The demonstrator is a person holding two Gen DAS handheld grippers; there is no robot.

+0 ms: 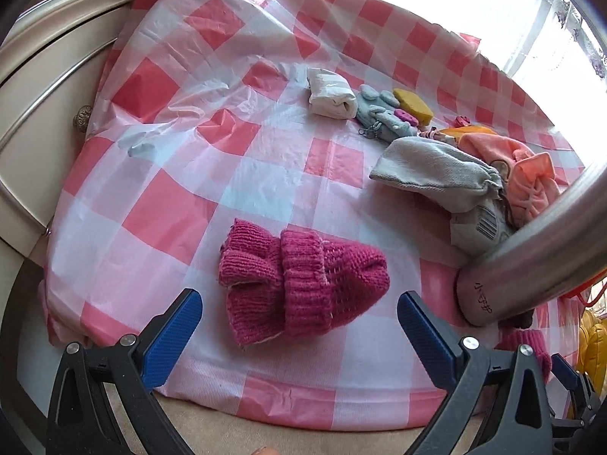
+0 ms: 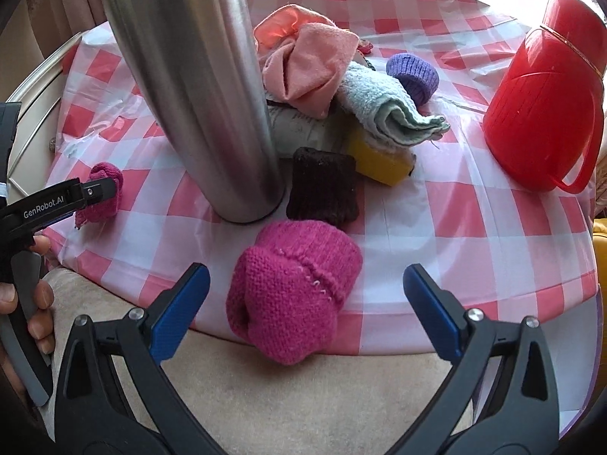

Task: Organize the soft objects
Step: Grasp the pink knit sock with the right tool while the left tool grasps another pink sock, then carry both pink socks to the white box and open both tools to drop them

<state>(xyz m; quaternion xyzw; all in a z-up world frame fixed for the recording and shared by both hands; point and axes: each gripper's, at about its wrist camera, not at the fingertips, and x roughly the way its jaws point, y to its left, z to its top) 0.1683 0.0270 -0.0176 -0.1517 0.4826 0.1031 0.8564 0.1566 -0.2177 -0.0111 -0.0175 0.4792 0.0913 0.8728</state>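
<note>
Okay, red jug (image 2: 542,106) sits far right on the checked tablecloth (image 1: 189,197), contents unseen. Both my grippers gape wide, holding nothing: left gripper (image 1: 299,314) frames a magenta knit hat (image 1: 303,284), long axis left-right, crown pointing right; right gripper (image 2: 306,303) frames a balled magenta knit piece (image 2: 292,295) overhanging the table edge. Steel bottle (image 2: 197,87) stands just behind, dark knit square (image 2: 322,189) beside it, towel pile (image 2: 364,106) further back.

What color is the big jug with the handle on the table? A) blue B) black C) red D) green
C: the jug on the checkered tablecloth in the right wrist view is bright red, handle and lid too.
</note>
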